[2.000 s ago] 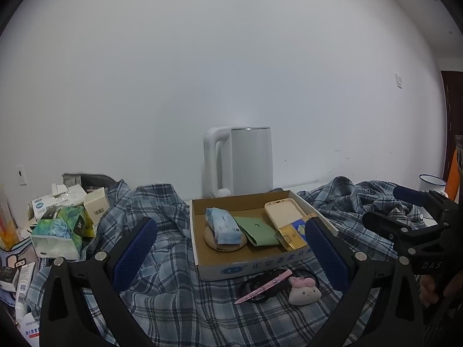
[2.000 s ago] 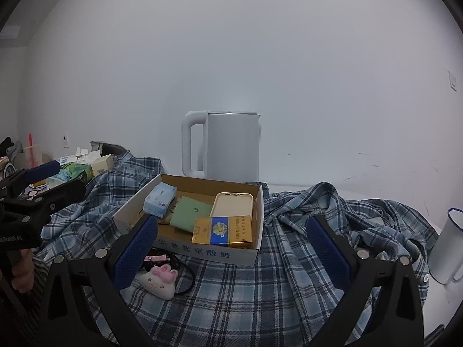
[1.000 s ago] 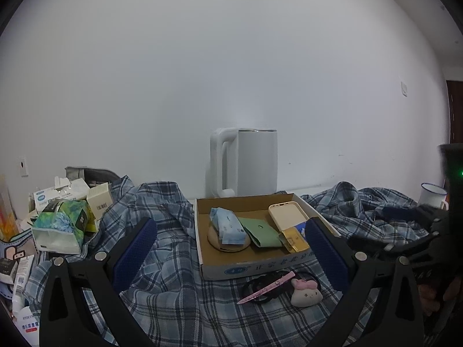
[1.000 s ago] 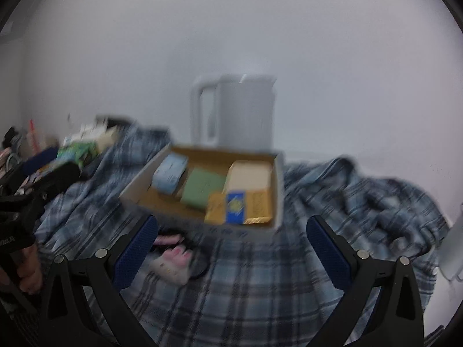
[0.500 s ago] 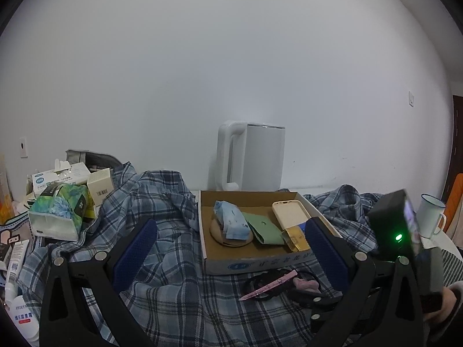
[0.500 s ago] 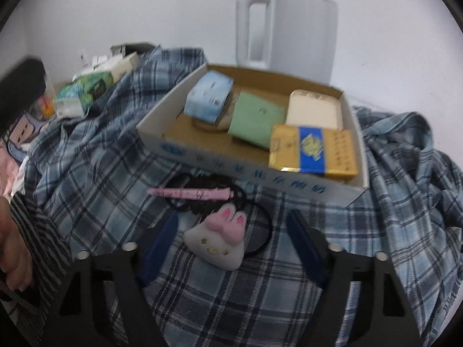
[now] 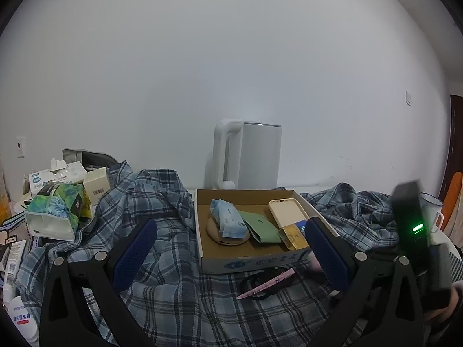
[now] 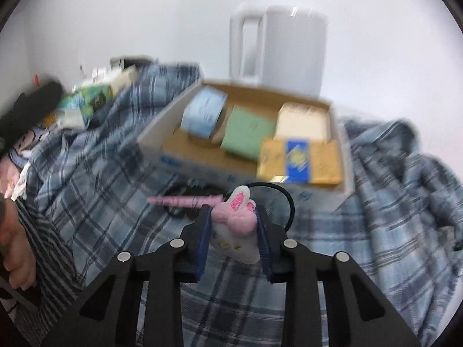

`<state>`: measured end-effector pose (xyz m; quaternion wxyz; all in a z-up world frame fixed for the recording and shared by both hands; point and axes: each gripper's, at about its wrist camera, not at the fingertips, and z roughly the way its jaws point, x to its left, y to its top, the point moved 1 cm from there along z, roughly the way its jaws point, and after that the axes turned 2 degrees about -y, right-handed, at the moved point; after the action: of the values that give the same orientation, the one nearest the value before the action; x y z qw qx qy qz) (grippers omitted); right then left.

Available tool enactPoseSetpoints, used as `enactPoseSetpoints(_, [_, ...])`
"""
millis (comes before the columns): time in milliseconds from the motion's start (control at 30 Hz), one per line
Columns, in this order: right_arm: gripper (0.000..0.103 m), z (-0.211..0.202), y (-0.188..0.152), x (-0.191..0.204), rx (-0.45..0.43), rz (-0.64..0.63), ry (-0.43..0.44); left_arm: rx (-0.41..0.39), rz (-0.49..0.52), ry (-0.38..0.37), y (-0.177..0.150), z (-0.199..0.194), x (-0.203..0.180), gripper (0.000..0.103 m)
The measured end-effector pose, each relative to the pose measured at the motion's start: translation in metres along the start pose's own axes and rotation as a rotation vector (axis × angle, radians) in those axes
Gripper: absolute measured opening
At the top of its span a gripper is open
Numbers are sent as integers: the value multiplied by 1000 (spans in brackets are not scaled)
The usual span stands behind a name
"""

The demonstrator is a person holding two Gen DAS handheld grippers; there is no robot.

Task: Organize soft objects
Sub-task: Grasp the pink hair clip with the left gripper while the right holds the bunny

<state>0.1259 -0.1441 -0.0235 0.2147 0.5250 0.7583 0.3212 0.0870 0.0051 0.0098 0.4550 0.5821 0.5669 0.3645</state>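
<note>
R gripper (image 8: 233,231) pinches bunny plush (image 8: 235,225) just in front of cardboard box (image 8: 202,156); L gripper (image 7: 231,248) spread, idle. Keep squeeze light, clear hair tie (image 8: 277,199), lift over box wall.

Plush bunny (image 8: 235,231), probably; matt cardboard box (image 7: 249,261).

I count one cardboard box (image 7: 249,261) holding five items, one kettle (image 7: 249,156), one plush bunny (image 8: 235,225), one pink pen (image 7: 266,284).
</note>
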Motion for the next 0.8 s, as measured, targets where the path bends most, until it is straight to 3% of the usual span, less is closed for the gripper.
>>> enactPoseSetpoints(100, [28, -31, 3, -12, -112, 10, -50, 14, -2, -18, 0, 2, -1, 103])
enactPoseSetpoints(233, [29, -55, 7, -32, -214, 3, -162, 74, 26, -102, -2, 10, -9, 103])
enactPoseSetpoints(400, [29, -48, 3, -56, -200, 79, -177, 210, 112, -212, -2, 33, -29, 102])
enactPoseSetpoints(467, [29, -46, 0, -61, -192, 101, -169, 309, 143, -256, -7, 50, -37, 89])
enactPoseSetpoints(500, [29, -45, -1, -62, -187, 106, -164, 374, 161, -269, -11, 60, -40, 89])
enactPoseSetpoints(667, [32, -43, -7, -67, -182, 129, -158, 576, 176, -311, -26, 102, -42, 80])
enactPoseSetpoints(800, [32, -40, -9, -70, -169, 141, -148, 649, 212, -277, -34, 122, -44, 69])
